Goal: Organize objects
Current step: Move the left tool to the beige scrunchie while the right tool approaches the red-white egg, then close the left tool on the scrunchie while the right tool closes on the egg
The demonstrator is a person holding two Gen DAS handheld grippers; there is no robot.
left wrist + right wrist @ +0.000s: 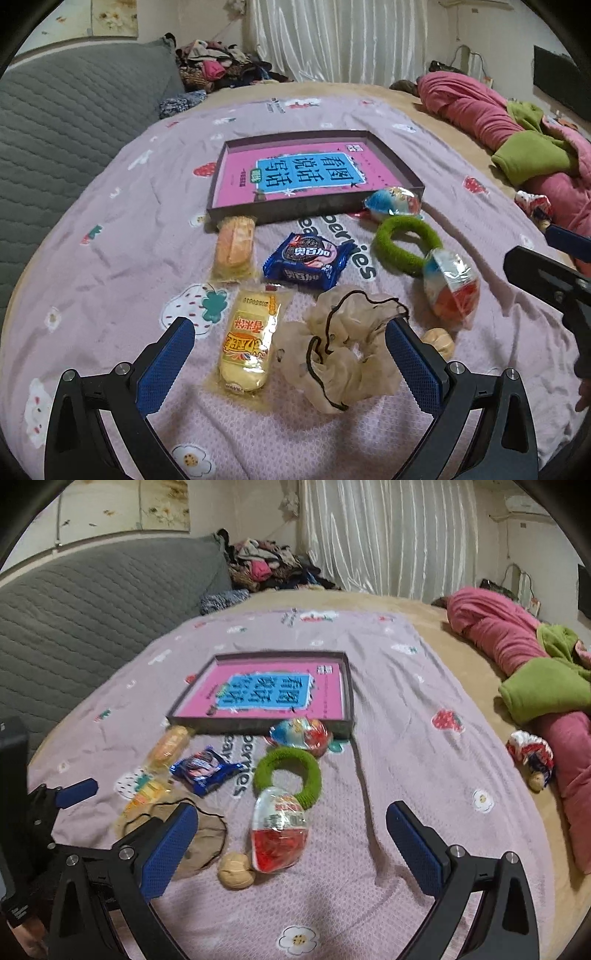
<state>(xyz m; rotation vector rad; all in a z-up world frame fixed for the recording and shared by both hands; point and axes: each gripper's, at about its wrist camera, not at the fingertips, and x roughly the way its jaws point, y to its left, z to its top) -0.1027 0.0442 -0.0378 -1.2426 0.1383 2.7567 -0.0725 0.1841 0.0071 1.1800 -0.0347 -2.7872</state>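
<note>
The left gripper [290, 365] has its jaws wide apart, holding nothing, over the beige scrunchie [347, 343] and yellow snack [249, 343]. The right gripper [291, 845] is spread wide too, over the plastic egg [279, 834]. All lie on the bed [92, 277], nearer than the tray [314, 210].

Both cameras sit low over the near end of the bed [110, 258] and face along it toward the curtained far wall. The left wrist view hangs close above the beige scrunchie [343, 343], framed between its own tool's blue pads [166, 365]. The right wrist view stands further right, over the wrapped egg toy [279, 834]. Both share the pink-lined tray [314, 208], the snacks and the green ring [406, 243]. Each view catches the other tool at its edge.
</note>
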